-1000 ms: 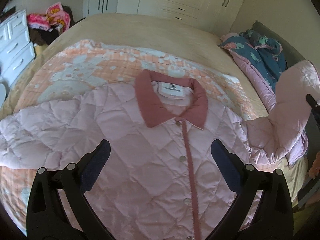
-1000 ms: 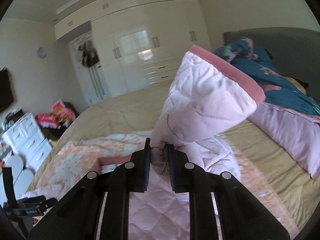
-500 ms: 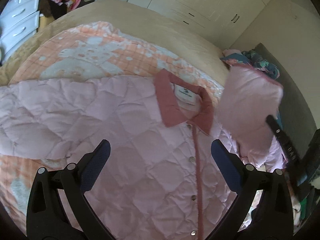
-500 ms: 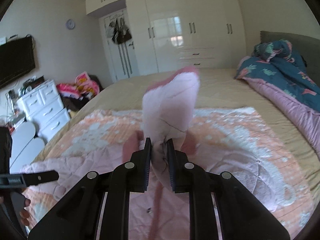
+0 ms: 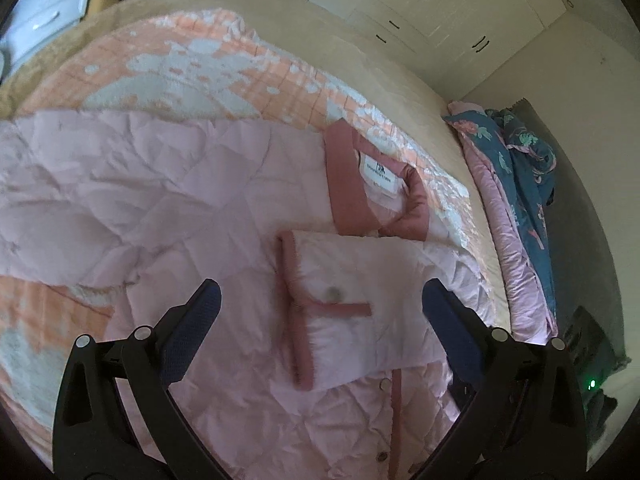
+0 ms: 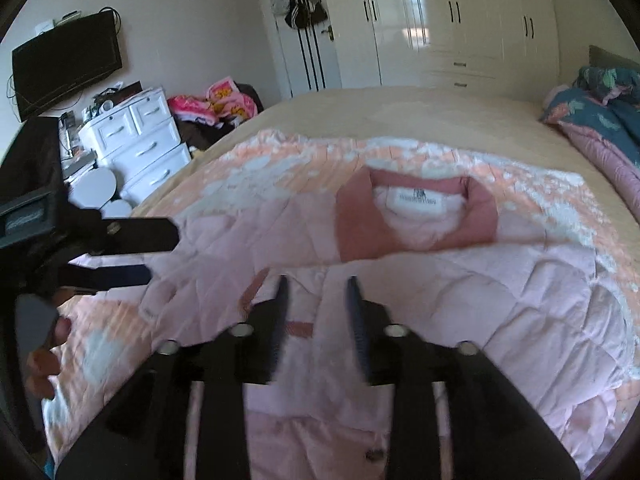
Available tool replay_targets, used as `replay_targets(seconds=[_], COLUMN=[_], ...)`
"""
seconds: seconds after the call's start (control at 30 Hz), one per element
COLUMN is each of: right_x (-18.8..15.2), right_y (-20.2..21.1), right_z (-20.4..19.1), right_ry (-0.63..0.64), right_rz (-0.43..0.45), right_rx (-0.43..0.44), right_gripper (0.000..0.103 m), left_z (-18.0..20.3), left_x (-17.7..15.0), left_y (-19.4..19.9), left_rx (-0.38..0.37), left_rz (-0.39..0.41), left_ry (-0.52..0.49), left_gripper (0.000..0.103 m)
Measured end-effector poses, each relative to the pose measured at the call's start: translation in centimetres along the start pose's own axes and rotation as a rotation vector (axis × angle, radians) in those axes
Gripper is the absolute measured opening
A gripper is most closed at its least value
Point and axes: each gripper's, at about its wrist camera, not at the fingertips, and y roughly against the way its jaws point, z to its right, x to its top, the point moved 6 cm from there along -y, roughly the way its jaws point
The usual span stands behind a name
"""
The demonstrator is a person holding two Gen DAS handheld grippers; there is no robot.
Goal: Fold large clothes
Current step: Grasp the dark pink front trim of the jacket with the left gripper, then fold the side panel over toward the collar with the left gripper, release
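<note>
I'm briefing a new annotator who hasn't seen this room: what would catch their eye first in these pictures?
The pink quilted jacket spread face up on the bed, its darker pink collar toward the wardrobes, and one sleeve folded across its chest. The right gripper hangs over that sleeve; its jaws have just been opening and no longer pinch the cloth. The left gripper is open above the jacket. Under it lies an orange-and-white blanket.

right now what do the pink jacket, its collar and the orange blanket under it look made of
Pink jacket: thin quilted padded fabric, probably synthetic; stitched diamonds, puffy creases, slight sheen.
Collar: darker rose, matte, softer-looking cloth, maybe velour or brushed knit; too blurred to be sure.
Orange blanket: fuzzy fleece or plush, nap visible in the white patches.
</note>
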Motion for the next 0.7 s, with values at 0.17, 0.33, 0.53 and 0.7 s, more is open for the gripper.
replay_targets(seconds=[0.17,0.33,0.53,0.7], right_x=[-1.6,-3.5,-6.9,-9.3], right_y=[2.4,5.2,9.3,11.8], right_z=[4.8,10.1,14.3,16.6], right_ry=[-0.075,-0.181,-0.289,-0.381], right_rz=[-0.037,-0.045,-0.036,-0.015], right_rx=[-0.09,-0.184,-0.266,-0.308], right_gripper=[0.051,0.056,0.057,0.058], left_z=[-0.1,-0.4,0.7,5.0], left_x=[-2.9,-6.1,-5.7,-3.9], left_y=[-3.8,-7.9,-8.4,-6.0], left_rx=[-0.09,-0.13,-0.084,-0.056], left_rz=[-0.126,-0.227,-0.169,-0.066], left_ry=[0.092,0.214,0.147,-0.083], left_gripper=[0.094,0.094,0.021,0.013])
